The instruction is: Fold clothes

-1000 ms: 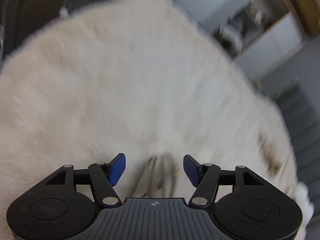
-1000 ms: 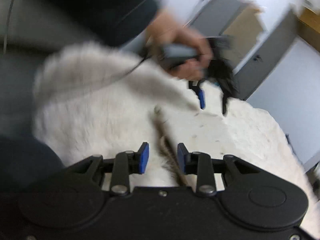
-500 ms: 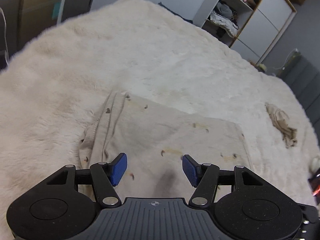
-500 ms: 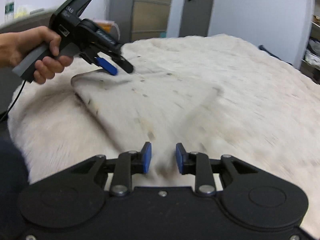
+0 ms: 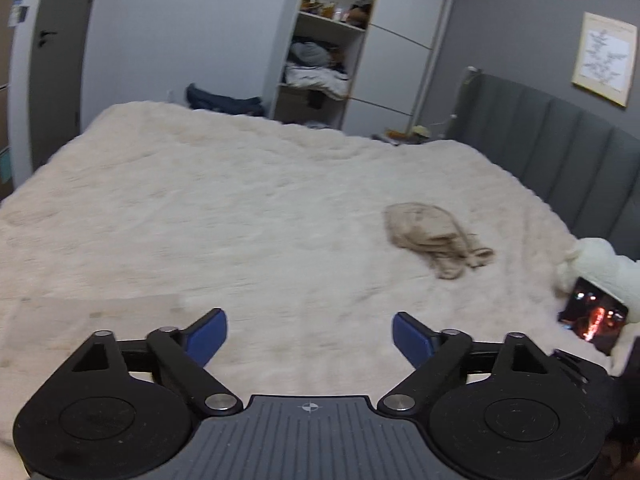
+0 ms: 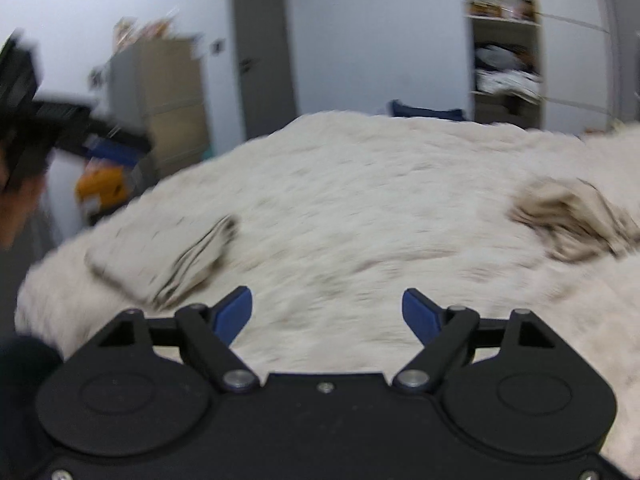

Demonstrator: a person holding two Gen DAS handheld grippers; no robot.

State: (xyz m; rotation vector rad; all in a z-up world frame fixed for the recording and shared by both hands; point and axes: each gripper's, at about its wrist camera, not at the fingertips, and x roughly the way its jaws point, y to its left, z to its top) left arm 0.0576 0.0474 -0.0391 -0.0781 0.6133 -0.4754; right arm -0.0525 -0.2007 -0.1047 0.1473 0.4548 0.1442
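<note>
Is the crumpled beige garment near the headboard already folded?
No, the crumpled garment lies in a loose heap on the white bed cover.

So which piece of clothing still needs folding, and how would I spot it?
Look at the big cream furry blanket covering the bed. Toward the grey padded headboard lies a crumpled beige garment. Unlike the flat folded garment near the blanket's edge, it is a rumpled heap.

Two garments on one fleece-covered bed (image 5: 248,184): one folded garment (image 6: 160,256) near the bed's left edge, one crumpled garment (image 5: 436,236) toward its headboard end; two tongs, each with two blue pads.
</note>
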